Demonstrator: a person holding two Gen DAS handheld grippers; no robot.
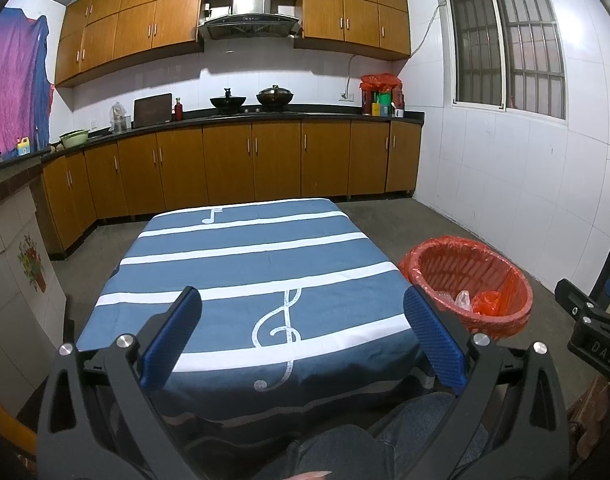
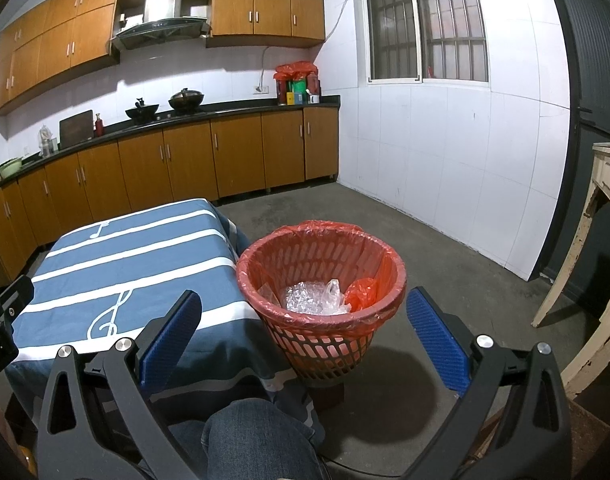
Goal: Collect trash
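Denim-clad knees (image 2: 245, 436) sit nearest, right under both cameras. Left hand-held gripper (image 1: 303, 312) hangs over the near edge of the table (image 1: 241, 256), blue pads spread wide, nothing between them. Right hand-held gripper (image 2: 304, 314) is spread too, empty, just short of the red-lined trash basket (image 2: 321, 280) standing on the floor right of the table. Bubble wrap (image 2: 305, 298) and a crumpled orange bag (image 2: 361, 292) lie inside.

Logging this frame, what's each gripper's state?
Left gripper: open, holding nothing.
Right gripper: open, holding nothing.
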